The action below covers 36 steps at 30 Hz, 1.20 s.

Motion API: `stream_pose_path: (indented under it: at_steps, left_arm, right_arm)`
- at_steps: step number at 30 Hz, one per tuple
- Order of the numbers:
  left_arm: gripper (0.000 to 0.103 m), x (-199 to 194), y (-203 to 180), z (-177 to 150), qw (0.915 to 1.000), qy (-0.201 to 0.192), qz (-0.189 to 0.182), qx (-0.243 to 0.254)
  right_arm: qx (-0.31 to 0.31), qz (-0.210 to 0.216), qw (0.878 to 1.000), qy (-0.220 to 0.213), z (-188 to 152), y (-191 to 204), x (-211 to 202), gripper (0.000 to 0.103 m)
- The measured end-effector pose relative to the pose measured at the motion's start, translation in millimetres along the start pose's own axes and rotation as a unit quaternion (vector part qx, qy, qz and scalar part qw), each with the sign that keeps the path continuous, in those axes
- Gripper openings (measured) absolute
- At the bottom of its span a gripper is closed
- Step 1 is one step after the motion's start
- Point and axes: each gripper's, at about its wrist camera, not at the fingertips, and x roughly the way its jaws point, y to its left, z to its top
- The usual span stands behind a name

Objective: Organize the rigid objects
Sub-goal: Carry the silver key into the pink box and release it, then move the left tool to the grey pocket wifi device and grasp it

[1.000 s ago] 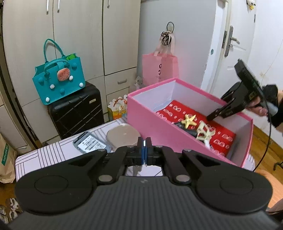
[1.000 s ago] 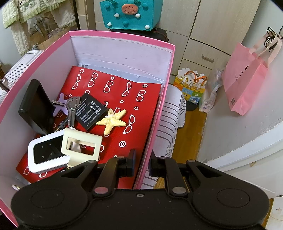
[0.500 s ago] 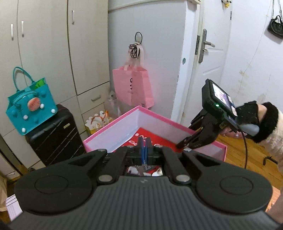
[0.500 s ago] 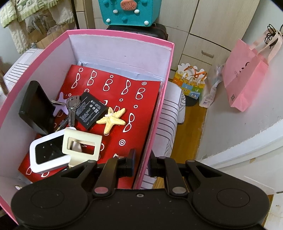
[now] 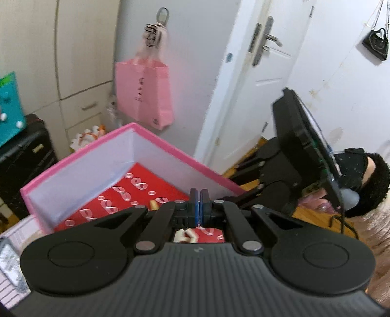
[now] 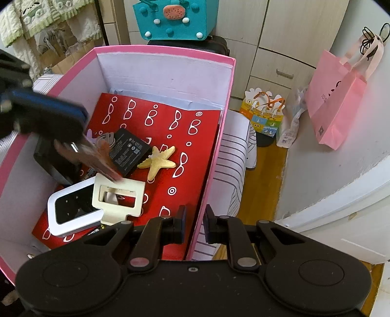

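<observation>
Fingers of the left gripper [image 5: 198,195] pressed flat together, nothing but a blue seam between them in the left wrist view. In the right wrist view, seen blurred at the upper left above the open box, pinching a thin blurred piece [image 6: 97,158]. Piece slanting down and to the right from the tips, brownish and metallic-looking, too smeared to name.

Fingers of the right gripper [image 6: 195,219] only slightly apart at lower centre of the right wrist view, straddling the right-hand wall of the pink box [image 6: 226,122]. One finger inside, one outside, closed on that wall.

Pink box resting on the bench [image 6: 234,158], with striped cloth showing just right of its wall. White inner walls, no lid. Across the box floor, a red sheet [image 6: 195,158] printed with white spectacles.

On the sheet, mostly in the left half of the box:
- black flat device [image 6: 48,161], leaning against the left wall, partly hidden behind the left gripper
- white-framed black panel [image 6: 73,207], lower left, lying flat
- cream rectangular frame [image 6: 119,183], overlapping the panel's right edge
- black phone battery [image 6: 131,151], just above the frame, label side up
- yellow starfish [image 6: 158,163], touching the battery's right corner
- key [image 6: 108,136], at the battery's upper left, half covered by the blurred piece

Beyond the box: teal bag [image 6: 175,22] at top centre, pink paper bag [image 6: 336,97] hanging at upper right. At the right edge of the left wrist view, a hand [image 5: 353,175] in a black glove with a fluffy cuff, around the right gripper's handle.
</observation>
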Motion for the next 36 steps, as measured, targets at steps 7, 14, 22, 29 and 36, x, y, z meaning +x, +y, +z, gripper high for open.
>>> stream_pose_path:
  at_steps: [7, 14, 22, 29, 36]
  left_arm:
    - [0.031, -7, -5, -3, 0.9991, -0.014, 0.029, 0.027]
    - [0.032, -51, 26, -23, 0.9962, -0.018, 0.082, 0.026]
    - [0.032, -104, 86, -56, 0.9873, -0.009, 0.156, -0.029]
    - [0.036, -126, 111, -89, 0.975, 0.0, 0.22, -0.027]
    - [0.042, -134, 147, -119, 0.9592, 0.001, 0.28, -0.042]
  right_arm:
    - [-0.003, 0.002, 1.0, -0.002, -2, -1, -3, 0.019]
    - [-0.001, -0.002, 1.0, -0.012, -5, 1, -5, 0.02]
    - [-0.002, -0.02, 0.999, -0.041, 1, -2, -14, 0.02]
    - [-0.015, -0.036, 0.995, -0.087, 9, -4, -11, 0.035]
    - [-0.021, -0.041, 0.997, -0.067, 18, 5, -14, 0.036]
